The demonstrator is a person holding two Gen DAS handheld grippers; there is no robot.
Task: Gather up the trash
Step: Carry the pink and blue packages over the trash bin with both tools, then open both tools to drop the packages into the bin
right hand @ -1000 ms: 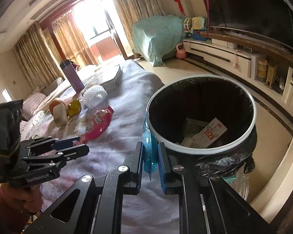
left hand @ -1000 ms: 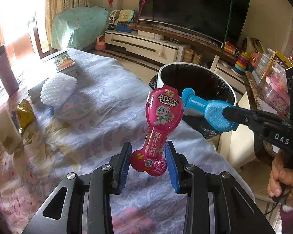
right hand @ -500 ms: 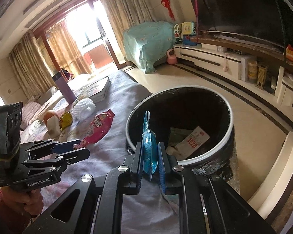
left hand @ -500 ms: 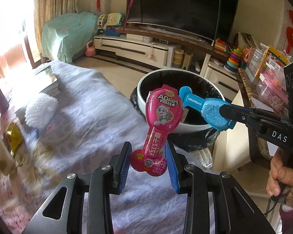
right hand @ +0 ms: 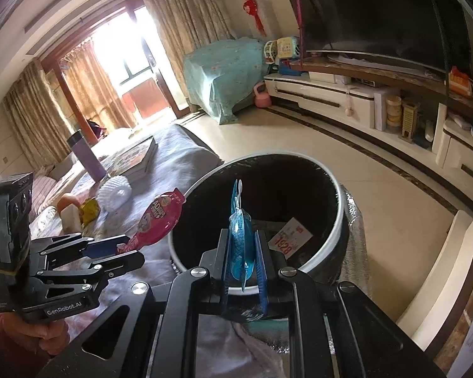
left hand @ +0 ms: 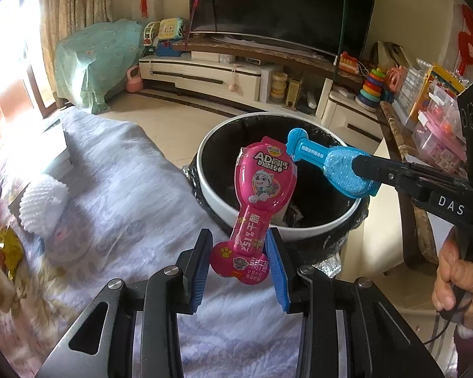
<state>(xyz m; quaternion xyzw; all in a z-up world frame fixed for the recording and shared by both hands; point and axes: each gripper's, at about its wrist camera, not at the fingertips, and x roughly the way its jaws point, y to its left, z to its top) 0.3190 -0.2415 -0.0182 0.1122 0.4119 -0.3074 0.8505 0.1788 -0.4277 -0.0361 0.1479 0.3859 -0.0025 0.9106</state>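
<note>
My left gripper (left hand: 239, 252) is shut on a pink bone-shaped snack wrapper (left hand: 258, 198), held upright at the near rim of the round bin (left hand: 217, 201) lined with a black bag. My right gripper (right hand: 243, 258) holds a blue bone-shaped wrapper (right hand: 240, 236) edge-on, its jaws slightly apart around it, over the bin (right hand: 337, 220). In the left wrist view the blue wrapper (left hand: 331, 165) hangs over the bin mouth. In the right wrist view the left gripper (right hand: 123, 249) holds the pink wrapper (right hand: 160, 217) left of the bin. Paper trash (right hand: 290, 239) lies inside.
The cloth-covered table (left hand: 126, 204) carries a white foam fruit net (left hand: 42, 201), a gold wrapper (left hand: 8, 245), books (right hand: 135, 157), a purple bottle (right hand: 85, 154) and a carton (right hand: 71, 217). A TV cabinet (left hand: 220, 72) and toy shelves (left hand: 425, 100) stand behind the bin.
Both grippers have moved toward the bin with their wrappers. The right gripper's jaws have eased apart around the blue wrapper.
</note>
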